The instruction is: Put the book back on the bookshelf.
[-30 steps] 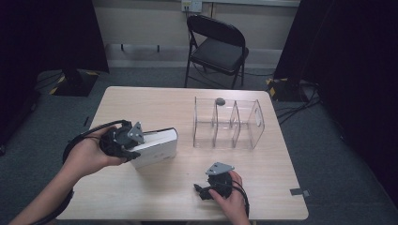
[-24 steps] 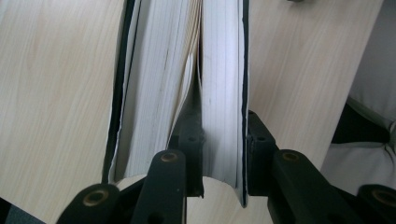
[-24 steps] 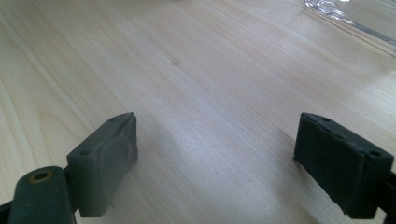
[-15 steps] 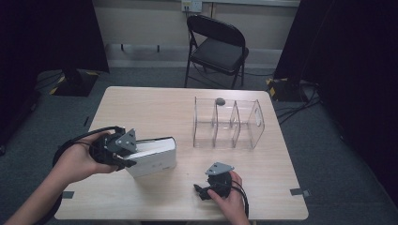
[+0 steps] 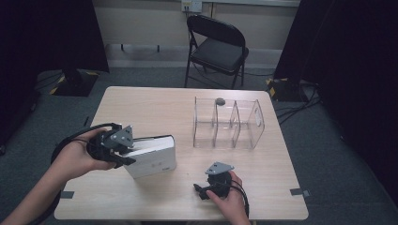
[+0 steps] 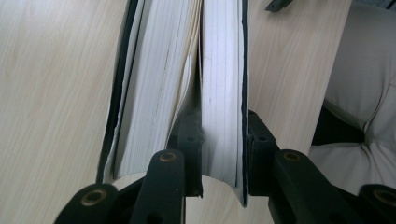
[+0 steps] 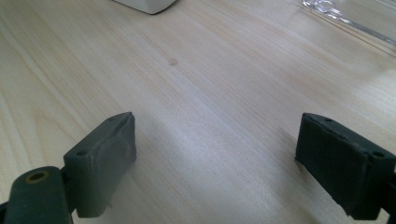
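Two jaws of the left gripper (image 6: 224, 154) pinch part of the book's (image 6: 219, 88) pages; right gripper (image 7: 215, 163) jaws spread over bare table (image 7: 210, 93).

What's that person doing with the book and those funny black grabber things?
A person holds a grabber in each hand at a wooden table. The left gripper is pinched shut on part of a thick white book, one jaw slid in among the pages, the other outside the cover. The right gripper sits open over bare table near the front edge, holding nothing. A clear plastic organizer stands behind.

Curtained studio (image 5: 47, 37), lone table (image 5: 141, 103)
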The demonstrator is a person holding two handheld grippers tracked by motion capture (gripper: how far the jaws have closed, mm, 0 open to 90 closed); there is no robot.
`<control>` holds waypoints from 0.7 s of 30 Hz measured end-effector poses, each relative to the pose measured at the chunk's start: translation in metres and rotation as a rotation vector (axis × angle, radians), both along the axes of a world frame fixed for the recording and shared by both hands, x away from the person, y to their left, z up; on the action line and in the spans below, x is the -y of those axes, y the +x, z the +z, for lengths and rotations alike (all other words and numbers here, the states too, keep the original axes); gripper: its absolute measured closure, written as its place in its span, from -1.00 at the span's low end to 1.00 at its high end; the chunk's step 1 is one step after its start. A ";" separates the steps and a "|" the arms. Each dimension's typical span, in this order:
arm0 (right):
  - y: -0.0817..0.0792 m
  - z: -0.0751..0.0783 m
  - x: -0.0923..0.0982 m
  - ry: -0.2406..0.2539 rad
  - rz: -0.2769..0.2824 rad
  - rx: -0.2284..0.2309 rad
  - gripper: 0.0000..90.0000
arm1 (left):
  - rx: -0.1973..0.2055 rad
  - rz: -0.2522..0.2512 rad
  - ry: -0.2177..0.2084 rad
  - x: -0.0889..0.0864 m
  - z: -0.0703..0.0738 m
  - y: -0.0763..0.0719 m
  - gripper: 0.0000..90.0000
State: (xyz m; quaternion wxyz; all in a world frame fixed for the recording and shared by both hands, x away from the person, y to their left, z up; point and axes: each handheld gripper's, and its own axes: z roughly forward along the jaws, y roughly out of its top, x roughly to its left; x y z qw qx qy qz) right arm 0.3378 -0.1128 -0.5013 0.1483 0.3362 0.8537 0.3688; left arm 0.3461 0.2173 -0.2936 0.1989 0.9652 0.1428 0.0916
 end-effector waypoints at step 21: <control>0.001 0.000 -0.001 -0.002 0.000 0.005 -0.75 | -0.038 0.064 -0.051 -0.006 0.000 0.011 0.59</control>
